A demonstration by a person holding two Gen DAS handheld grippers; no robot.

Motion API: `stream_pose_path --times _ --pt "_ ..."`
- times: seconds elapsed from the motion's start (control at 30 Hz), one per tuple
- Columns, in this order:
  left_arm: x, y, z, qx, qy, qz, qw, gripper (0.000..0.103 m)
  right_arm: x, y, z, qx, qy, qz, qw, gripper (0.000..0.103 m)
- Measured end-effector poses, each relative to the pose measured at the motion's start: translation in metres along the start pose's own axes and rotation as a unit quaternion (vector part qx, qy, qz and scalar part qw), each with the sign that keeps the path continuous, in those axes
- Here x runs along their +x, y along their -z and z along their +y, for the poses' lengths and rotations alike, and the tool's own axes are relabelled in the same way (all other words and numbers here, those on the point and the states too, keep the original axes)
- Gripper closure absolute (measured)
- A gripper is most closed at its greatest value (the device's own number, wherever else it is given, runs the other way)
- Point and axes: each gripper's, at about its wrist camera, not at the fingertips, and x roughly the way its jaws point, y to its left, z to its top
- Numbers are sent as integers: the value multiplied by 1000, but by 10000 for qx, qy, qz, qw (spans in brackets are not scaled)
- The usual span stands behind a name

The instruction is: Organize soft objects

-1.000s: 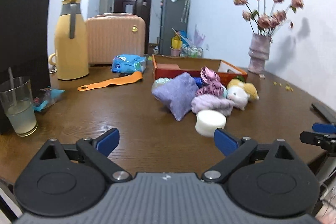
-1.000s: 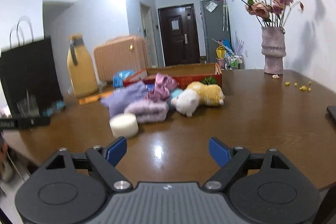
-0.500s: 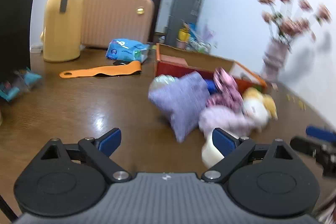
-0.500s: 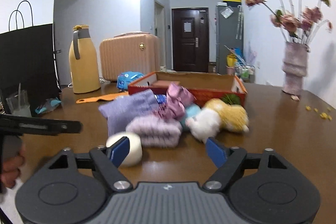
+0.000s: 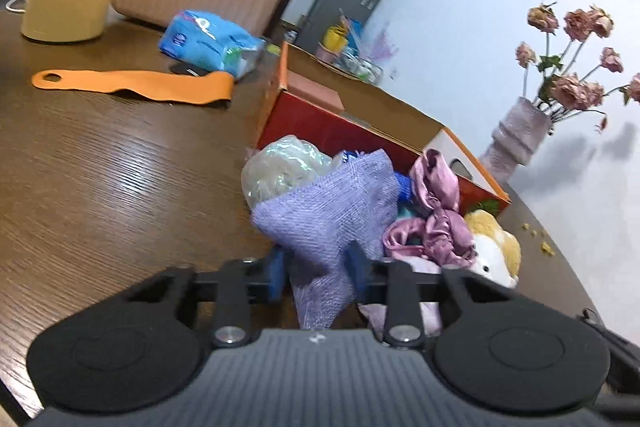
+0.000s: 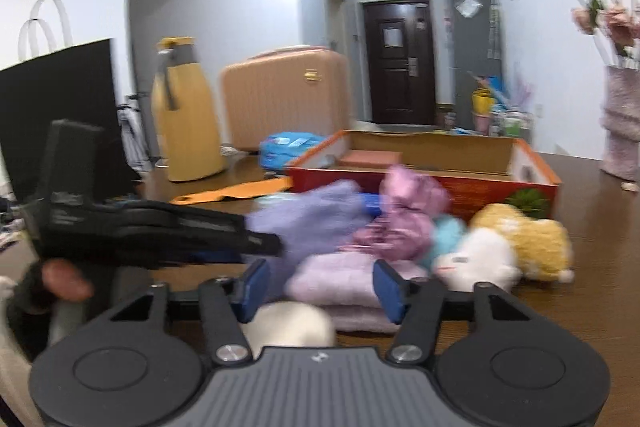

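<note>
Left gripper (image 5: pixel 316 273), lower centre of its own view, has just been closing and now pinches the lower corner of the lilac pouch (image 5: pixel 336 211); the pouch sits at the near edge of the soft pile, in front of the orange box (image 5: pixel 360 131); judged light, limp and loosely filled, so a corner hold may let it sag or slip, and a grip nearer the bulk would be firmer. Right gripper (image 6: pixel 320 285) has also been closing; its jaws stand part-spread around the pale folded cloth (image 6: pixel 340 285), not seen pressing. No legible writing; the blue packet (image 5: pixel 212 41) print is too blurred.
</note>
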Motion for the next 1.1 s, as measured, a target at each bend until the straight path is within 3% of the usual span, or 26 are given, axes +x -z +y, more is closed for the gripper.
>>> stream_pose_path --times 0.1,0.17,0.33,0.43,0.5,0.53,0.57,0.63,0.7,0.8,0.87,0.93,0.97,1.0,1.03,1.1 --pt "-19 -1 -3 378 103 -15 9992 82 10 5 25 -260 -487 115 9984 57" --pt "-43 -1 -2 681 26 -86 9976 82 19 11 41 -502 -560 293 9967 57" --pt "-97 0 36 508 130 229 9984 83 32 25 49 -866 -71 522 9948 62" --pt "-118 9 64 191 628 760 9949 82 29 20 37 -590 243 539 9965 62" --pt "-124 14 75 120 818 1018 9914 81 23 18 31 -515 254 429 9974 57" --pt "-125 14 78 126 768 1054 9914 75 21 15 30 -405 87 358 9985 57" --pt "-126 14 80 118 537 995 9935 57 19 13 29 -264 -182 327 9989 57" --pt "-128 13 81 154 3 714 9973 45 24 8 30 -14 -687 421 9967 54" --pt "-130 13 78 254 -158 536 9981 45 38 5 41 -123 -668 524 9963 54" --pt "-135 18 76 200 56 472 9987 45 59 6 60 -391 -489 765 9951 54" --pt "-135 24 74 181 103 488 9986 49 71 10 66 -396 -375 955 9939 54" --pt "-130 31 71 241 21 556 9982 61 78 16 71 -352 -293 1109 9928 56" --pt "-129 33 71 260 -4 562 9981 65 79 19 72 -321 -263 1121 9928 60" --pt "-130 36 71 298 47 546 9981 71 77 20 74 -347 -268 1107 9929 72" --pt "-131 37 70 335 140 527 9980 79 74 21 78 -404 -298 1088 9928 74" --pt "-130 37 68 352 200 453 9982 82 71 25 84 -563 -199 1030 9929 78"
